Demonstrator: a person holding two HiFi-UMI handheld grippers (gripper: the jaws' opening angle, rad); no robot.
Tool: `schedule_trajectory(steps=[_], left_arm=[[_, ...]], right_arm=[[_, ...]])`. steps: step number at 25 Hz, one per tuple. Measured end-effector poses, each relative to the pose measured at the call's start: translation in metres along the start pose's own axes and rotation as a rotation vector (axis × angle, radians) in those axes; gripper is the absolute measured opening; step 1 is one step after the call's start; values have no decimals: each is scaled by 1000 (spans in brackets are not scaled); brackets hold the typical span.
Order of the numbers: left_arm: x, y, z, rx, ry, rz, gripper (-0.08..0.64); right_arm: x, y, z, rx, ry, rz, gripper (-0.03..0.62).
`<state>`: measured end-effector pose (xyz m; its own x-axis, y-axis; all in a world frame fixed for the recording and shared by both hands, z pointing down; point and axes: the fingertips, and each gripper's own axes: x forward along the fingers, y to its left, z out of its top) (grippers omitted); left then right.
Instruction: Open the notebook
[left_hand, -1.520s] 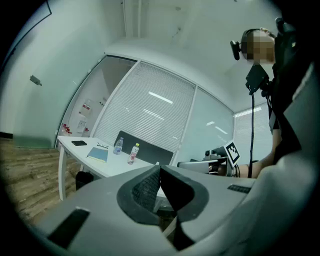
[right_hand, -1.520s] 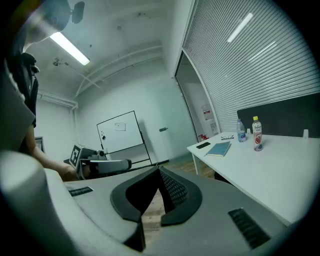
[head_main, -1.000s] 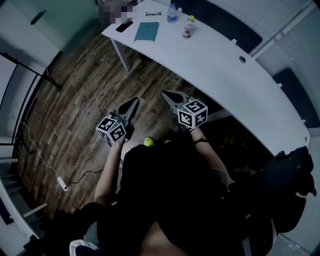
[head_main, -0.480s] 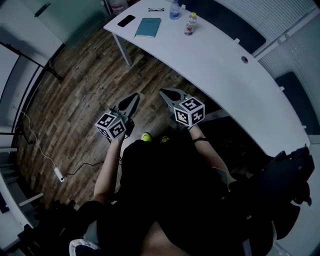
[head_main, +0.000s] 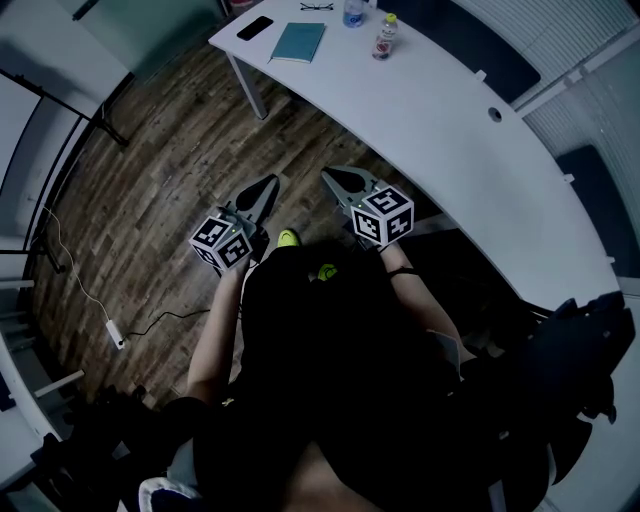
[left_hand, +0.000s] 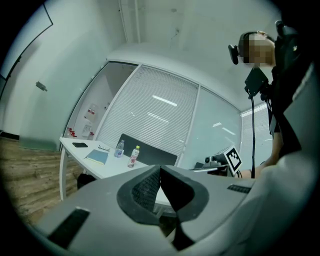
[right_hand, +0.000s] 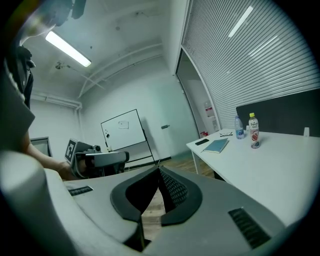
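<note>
1. White curved table (head_main: 470, 170): all the items sit at its far end.
2. Left gripper (head_main: 270, 185) and right gripper (head_main: 330, 178): both have jaws pressed together with nothing between them. Both are over the wood floor (head_main: 170, 170), well apart from the items.
3. Teal notebook (head_main: 298, 42): closed, flat on the table's far end, between the phone (head_main: 254, 28) and the labelled bottle (head_main: 383, 38).

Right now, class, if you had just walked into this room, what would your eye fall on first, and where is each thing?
First come the left gripper and the right gripper, each with a black-and-white marker cube, both shut and empty above the wooden floor in front of the person. Beyond them sweeps a long curved white table. At its far end the teal notebook lies closed beside a dark phone.
</note>
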<state>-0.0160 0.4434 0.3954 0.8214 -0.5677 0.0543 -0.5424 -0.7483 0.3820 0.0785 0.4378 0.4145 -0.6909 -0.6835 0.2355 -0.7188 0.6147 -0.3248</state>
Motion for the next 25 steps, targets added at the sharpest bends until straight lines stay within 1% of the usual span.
schedule_trajectory(steps=[4,10,15,22,25], left_arm=[[7,11,3,9,4,-9,20],[26,46,15,5,-6,-26,20],[48,76,22,17,21,-46,20],[75,113,35,28,48,-67,20],[85,131,39,25,70,-87,20]], right_arm=[[12,-8,0,-5,11,-14,26],[44,-28,3,14,21,-33,26],[72,-37,12,13,43,-17,26],[106,-66,23,46,63,-62,26],[126,-73,25,68,84,-60,26]])
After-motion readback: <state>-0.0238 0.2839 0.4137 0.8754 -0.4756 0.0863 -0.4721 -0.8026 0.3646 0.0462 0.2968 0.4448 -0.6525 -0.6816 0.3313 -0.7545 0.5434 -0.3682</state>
